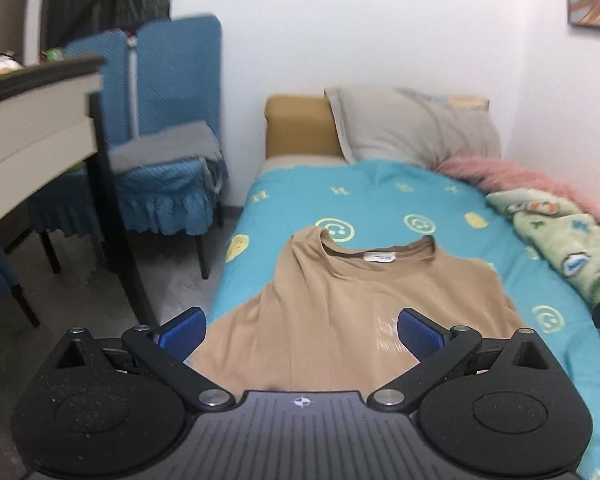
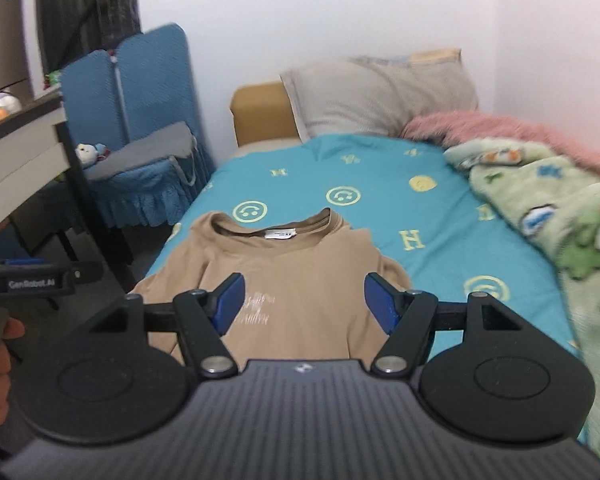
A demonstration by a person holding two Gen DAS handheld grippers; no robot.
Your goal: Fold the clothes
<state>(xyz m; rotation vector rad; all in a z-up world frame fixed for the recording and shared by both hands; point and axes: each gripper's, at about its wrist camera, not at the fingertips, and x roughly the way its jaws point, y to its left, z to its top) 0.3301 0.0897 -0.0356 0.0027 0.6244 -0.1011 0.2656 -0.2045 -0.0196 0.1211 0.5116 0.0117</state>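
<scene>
The tan T-shirt (image 1: 340,304) lies on the turquoise bedsheet (image 1: 380,200), collar toward the upper frame, long axis running away from both grippers. Left gripper (image 1: 302,334) and right gripper (image 2: 304,304) hover wide and empty, about equally near.

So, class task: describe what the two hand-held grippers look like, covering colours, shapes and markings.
Each hand-held gripper, left and right, has a ribbed dark grey body, two round black discs, black linkage arms with silver rivets, and blue pads. The left one's side reads "GenRobot.AI".
</scene>
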